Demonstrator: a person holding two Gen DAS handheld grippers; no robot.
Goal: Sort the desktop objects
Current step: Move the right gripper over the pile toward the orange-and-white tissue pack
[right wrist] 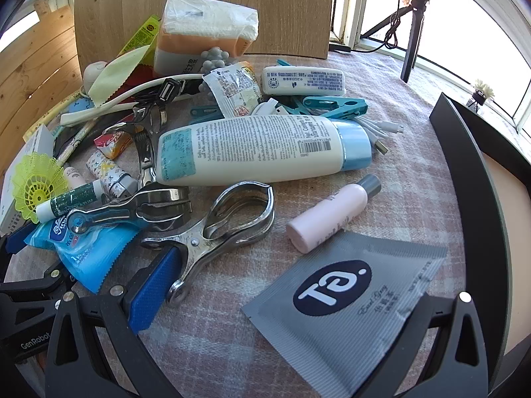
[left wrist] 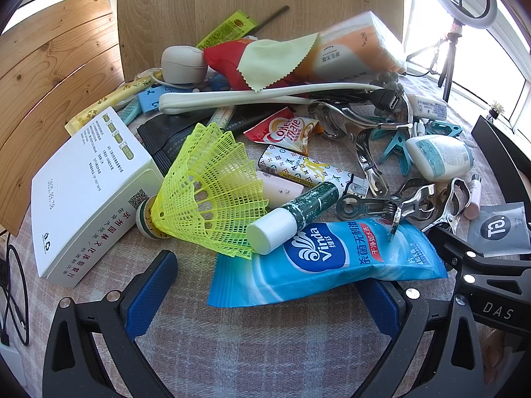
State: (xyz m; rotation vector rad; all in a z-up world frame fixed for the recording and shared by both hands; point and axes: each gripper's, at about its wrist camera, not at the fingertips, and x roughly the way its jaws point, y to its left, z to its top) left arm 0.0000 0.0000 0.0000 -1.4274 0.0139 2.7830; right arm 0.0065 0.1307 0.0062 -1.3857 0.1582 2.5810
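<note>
Straddling blue wipes pack (left wrist: 327, 262): left gripper (left wrist: 265, 285)

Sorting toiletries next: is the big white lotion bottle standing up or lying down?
Lying down: the lotion bottle rests on its side, blue cap pointing right.

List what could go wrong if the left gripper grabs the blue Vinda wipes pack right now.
1. The lip balm stick and a metal clip lie across the Vinda wipes pack; lifting it would likely roll or drag them.
2. The yellow shuttlecock overlaps the pack's left corner and may tip or snag.
3. The right gripper sits close beside the left gripper, jaws open, so they could collide.
</note>
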